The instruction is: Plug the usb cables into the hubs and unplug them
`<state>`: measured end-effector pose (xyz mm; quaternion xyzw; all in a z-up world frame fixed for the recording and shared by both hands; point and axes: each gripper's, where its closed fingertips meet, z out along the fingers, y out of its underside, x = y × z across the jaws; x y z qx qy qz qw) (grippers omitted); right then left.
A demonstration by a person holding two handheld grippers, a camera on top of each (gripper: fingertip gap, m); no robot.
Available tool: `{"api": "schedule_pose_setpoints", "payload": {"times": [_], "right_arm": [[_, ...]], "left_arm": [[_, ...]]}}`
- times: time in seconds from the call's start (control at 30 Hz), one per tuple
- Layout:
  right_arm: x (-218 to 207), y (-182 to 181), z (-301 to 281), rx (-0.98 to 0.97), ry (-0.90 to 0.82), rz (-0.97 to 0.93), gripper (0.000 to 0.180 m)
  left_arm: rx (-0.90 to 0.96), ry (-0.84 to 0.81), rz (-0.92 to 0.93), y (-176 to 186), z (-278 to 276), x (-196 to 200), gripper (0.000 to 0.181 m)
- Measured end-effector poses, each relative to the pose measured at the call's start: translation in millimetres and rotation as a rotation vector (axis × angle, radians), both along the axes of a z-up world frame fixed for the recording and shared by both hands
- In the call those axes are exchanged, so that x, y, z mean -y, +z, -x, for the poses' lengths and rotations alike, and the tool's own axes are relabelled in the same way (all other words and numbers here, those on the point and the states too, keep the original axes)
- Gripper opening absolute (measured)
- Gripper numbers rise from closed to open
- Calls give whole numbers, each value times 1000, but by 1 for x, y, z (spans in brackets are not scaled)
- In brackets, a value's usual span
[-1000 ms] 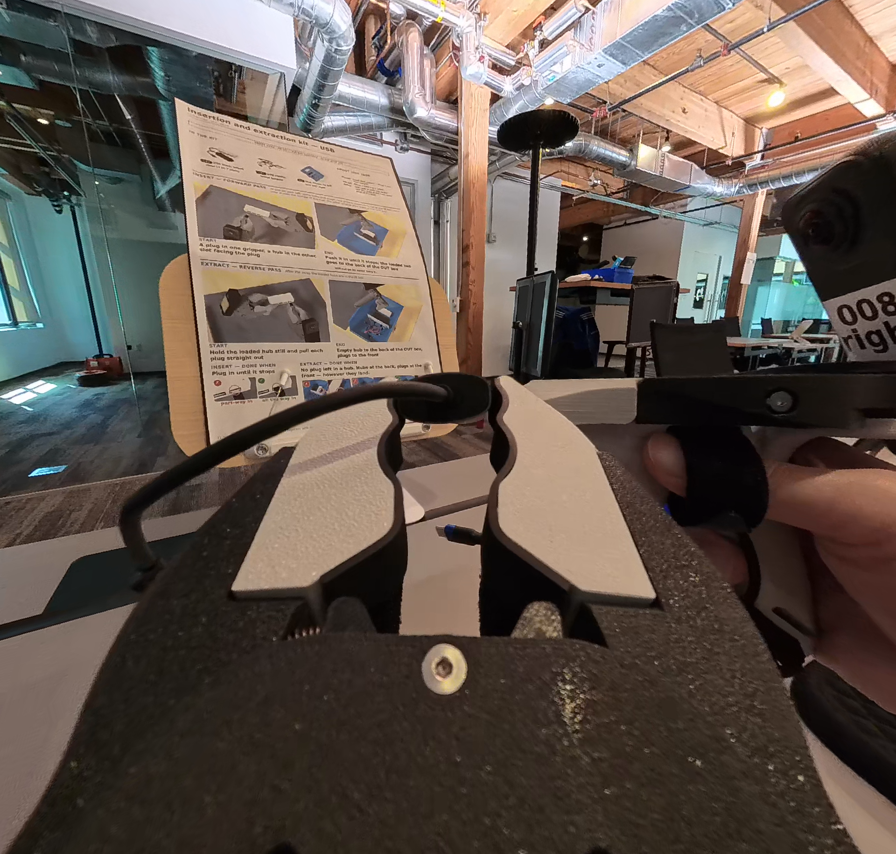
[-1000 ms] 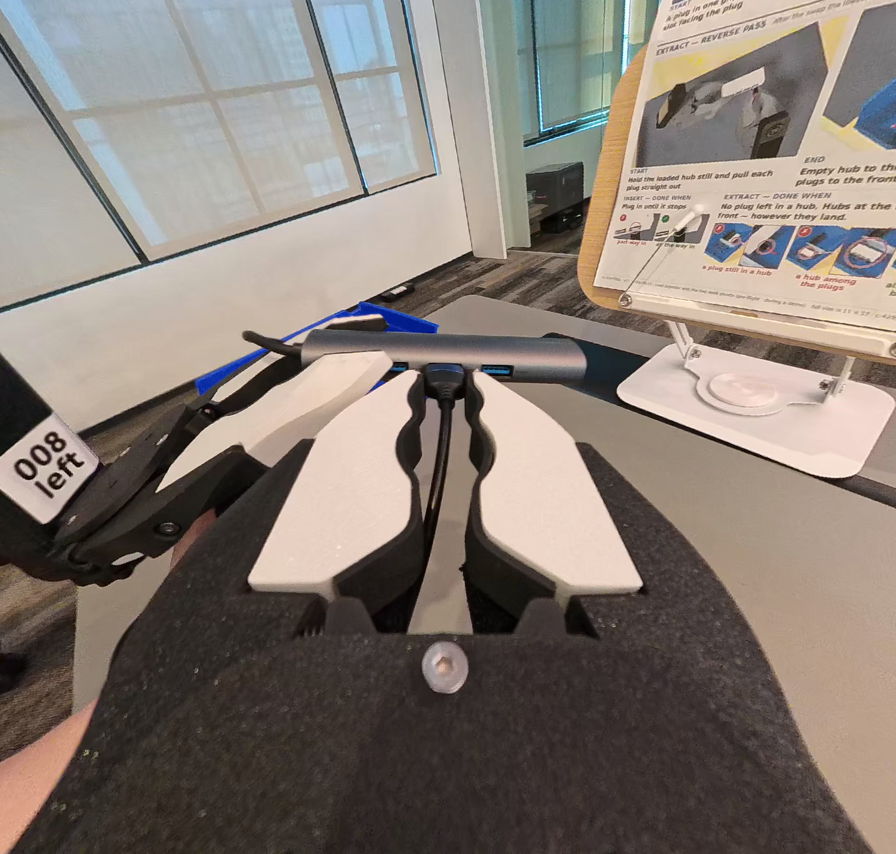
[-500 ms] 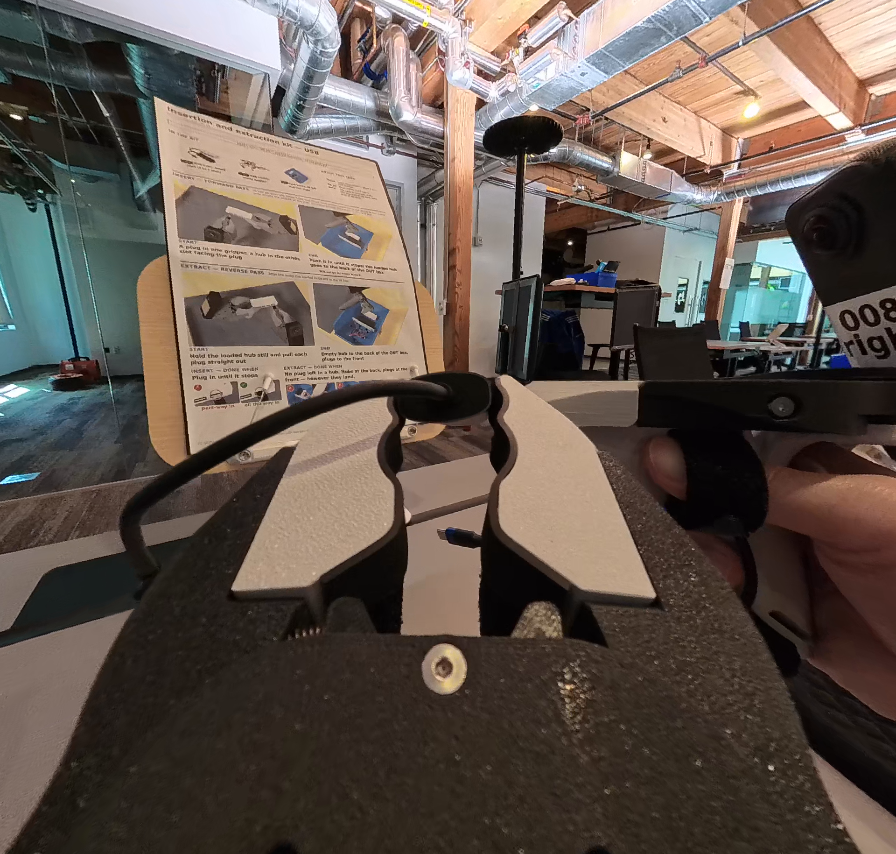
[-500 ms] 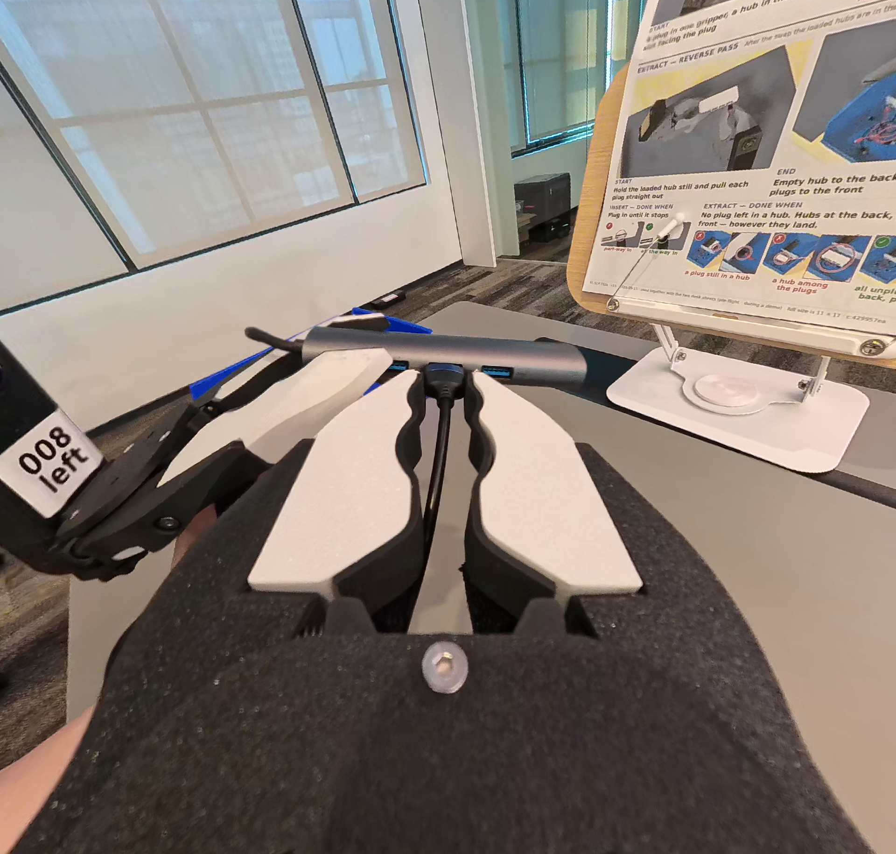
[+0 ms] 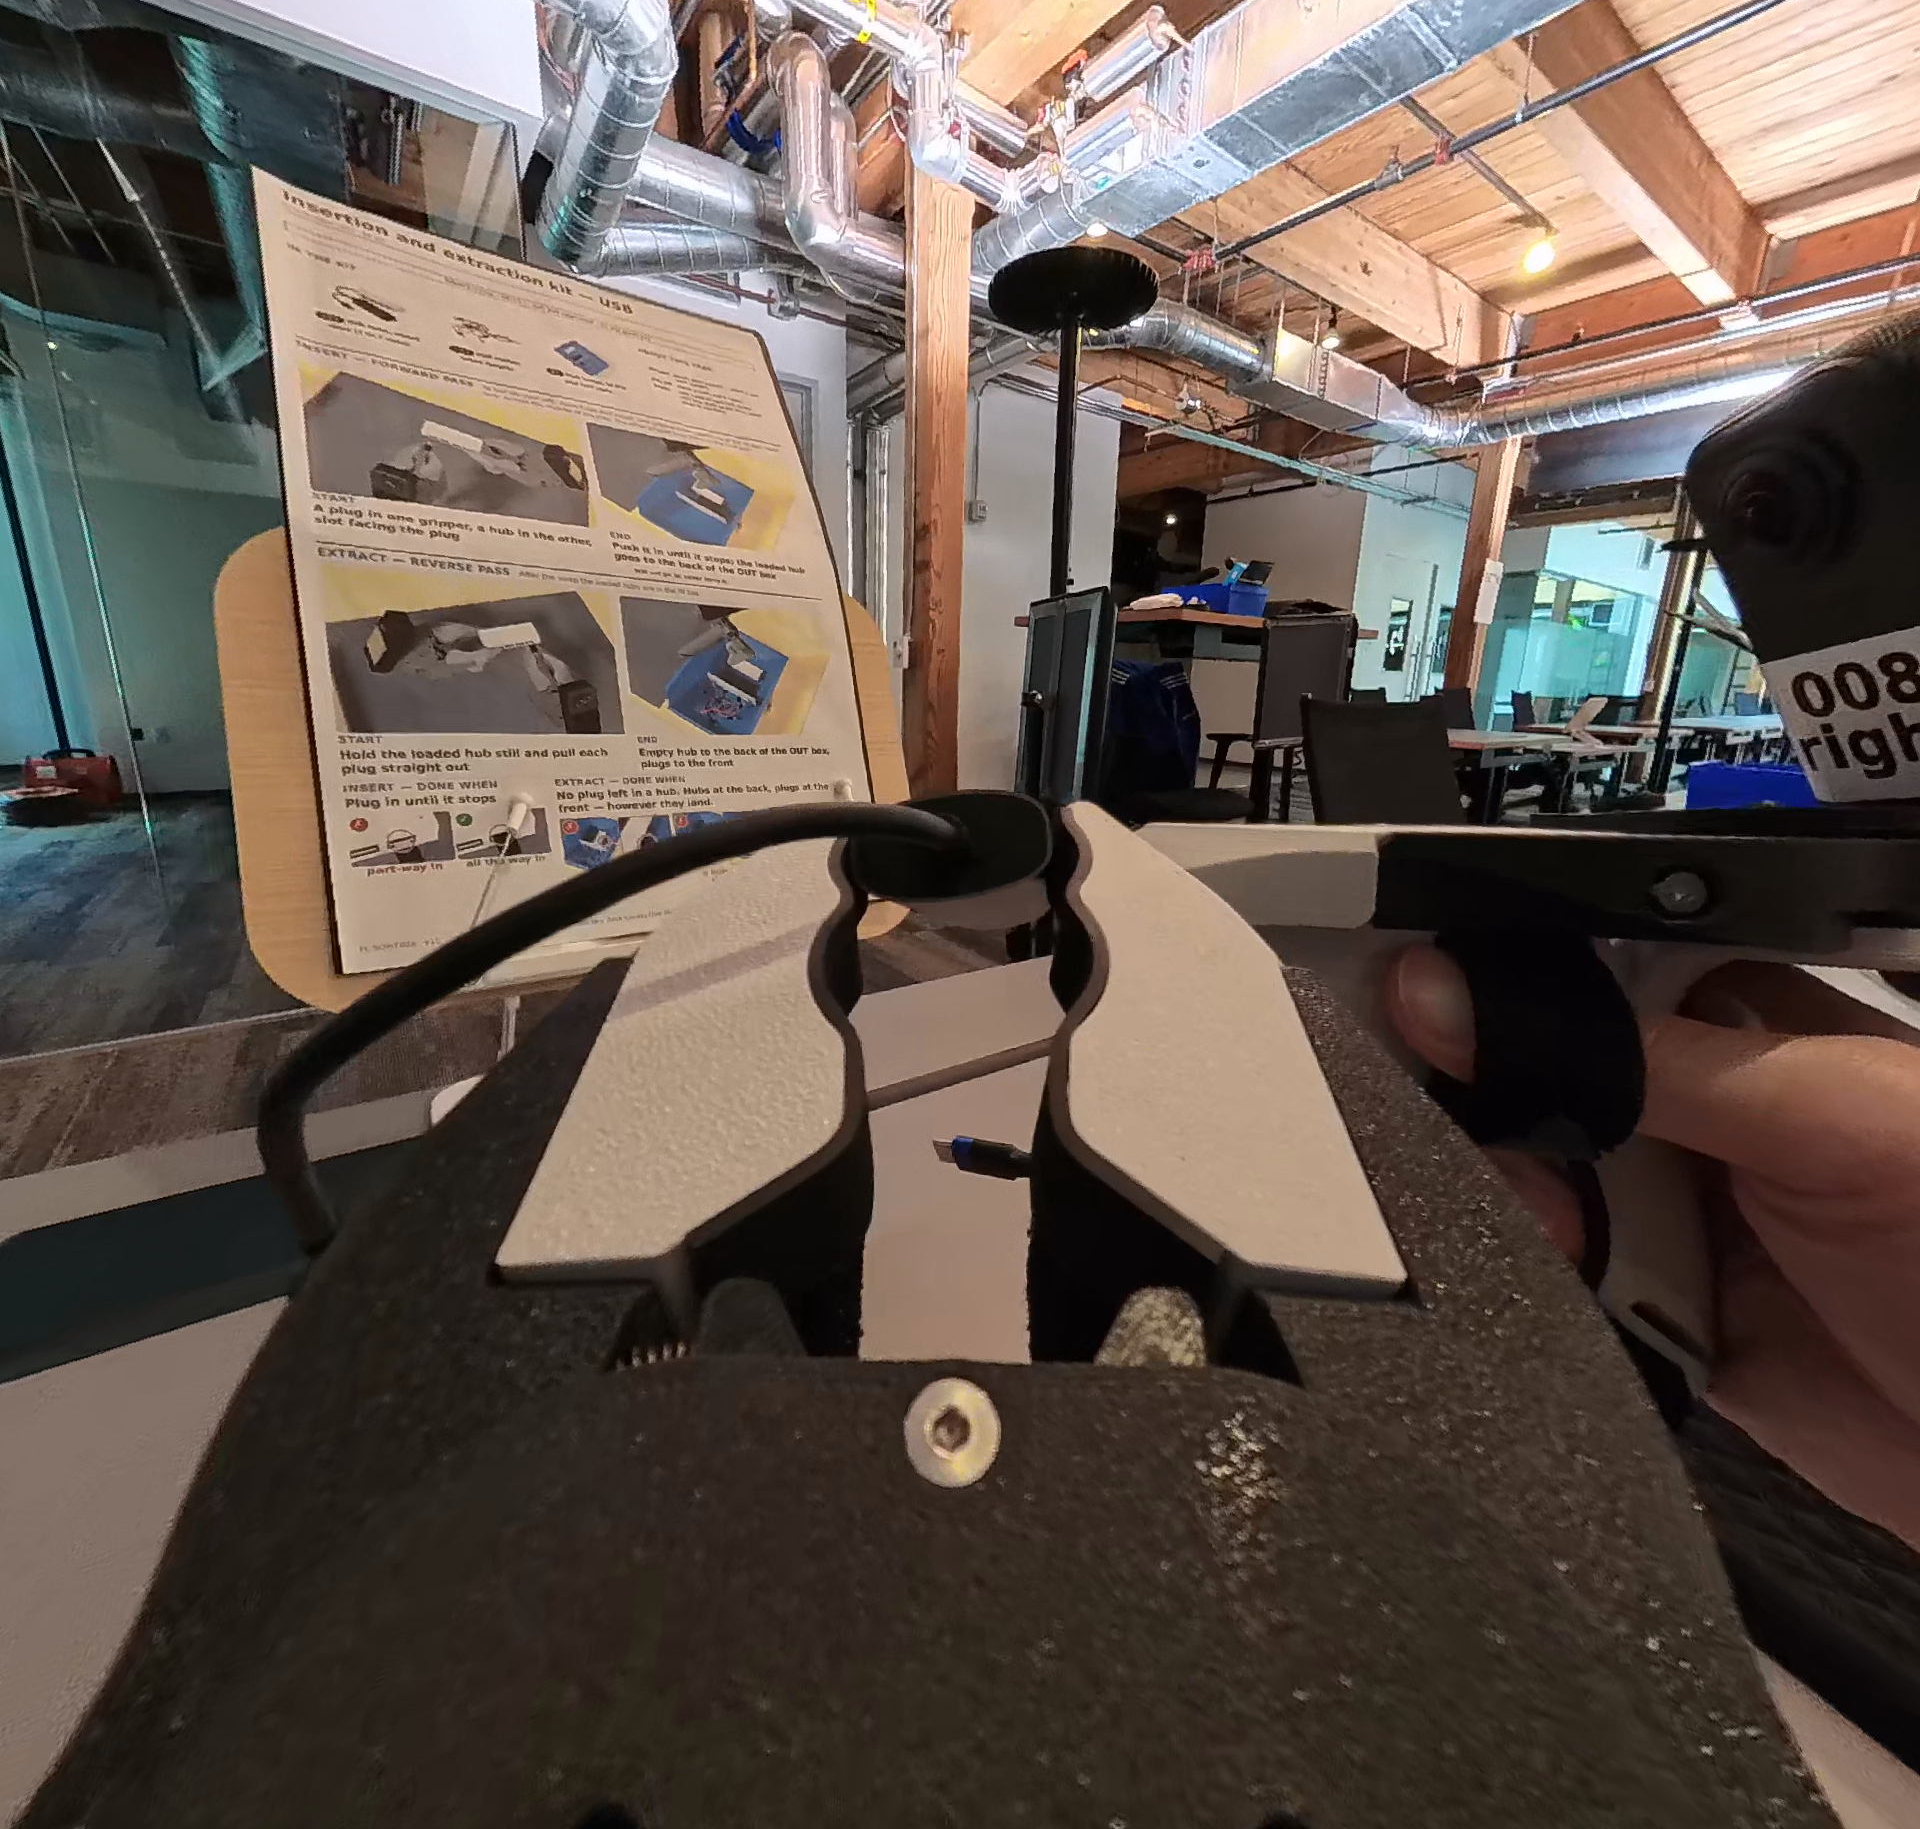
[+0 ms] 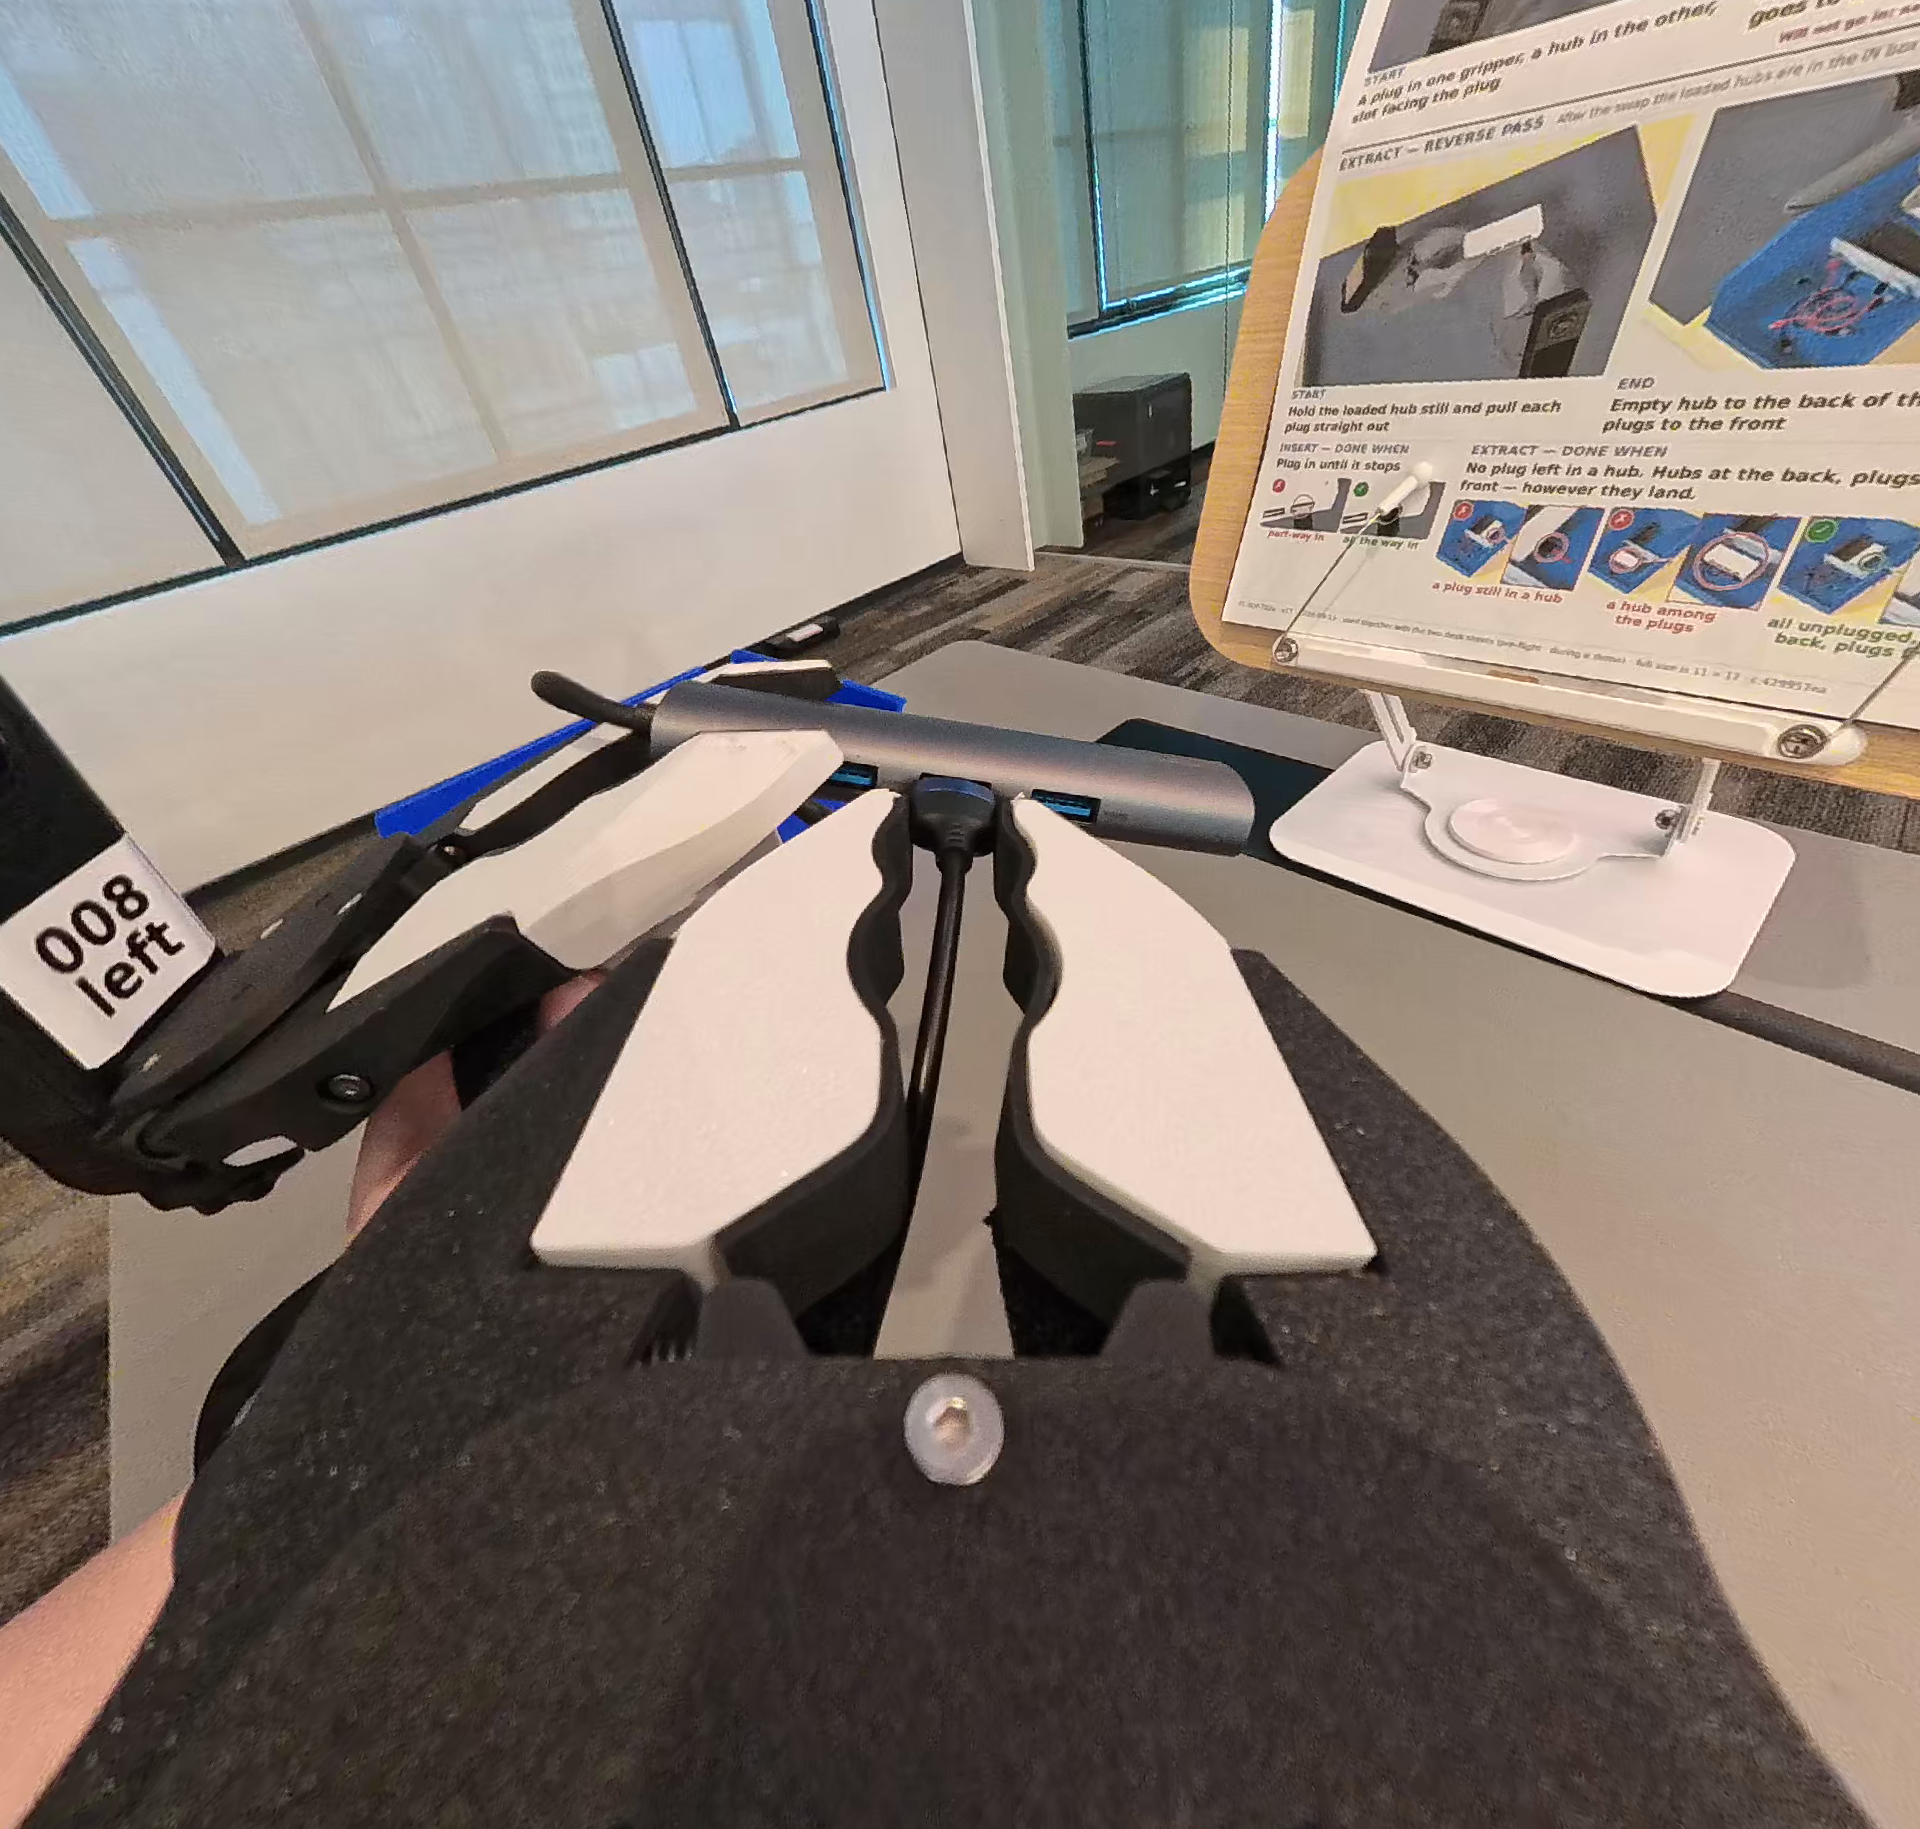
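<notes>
Hub (image 6: 956, 745) sits above the worktop (image 6: 1558, 1104), pinched in the left gripper (image 6: 769, 730); right gripper (image 6: 951, 823) fingers (image 6: 1132, 1010) clamp the plug (image 6: 951, 805) seated in it. Extraction probably wants a straight pull, hub steady.

Grey table (image 6: 1558, 1208) — white stand base (image 6: 1538, 875) on it.

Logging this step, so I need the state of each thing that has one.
hub: held at one end by left tongs, level, off the table
plug: seated in hub's middle port, gripped by right tongs
side ports: empty
loose plug: lying unplugged on table
</notes>
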<state>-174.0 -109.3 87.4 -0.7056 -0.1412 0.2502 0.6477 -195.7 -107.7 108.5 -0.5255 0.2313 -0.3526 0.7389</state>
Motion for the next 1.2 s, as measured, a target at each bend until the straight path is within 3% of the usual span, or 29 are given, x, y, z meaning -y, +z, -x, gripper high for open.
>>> {"api": "schedule_pose_setpoints", "payload": {"times": [0.2,0.43,0.63,0.67,0.77,1.2], "right_arm": [[-2,-3,-2,16,20,-9,15],[-6,-11,-10,174,-24,-28,15],[-7,-10,-10,270,-46,-69,15],[-7,-9,-10,267,-45,-71,15],[-6,-7,-12,278,-50,-88,15],[-4,-5,-13,346,-45,-111,15]], "left_arm": [[-28,-18,-8,-2,-2,0,33],[-45,-100,112,-19,-9,-6,34],[-12,-128,160,-16,-10,-5,57],[5,-147,167,-14,-10,-3,57],[-6,-145,140,-11,-8,-3,33],[-52,-201,189,-19,-16,-2,32]]}}
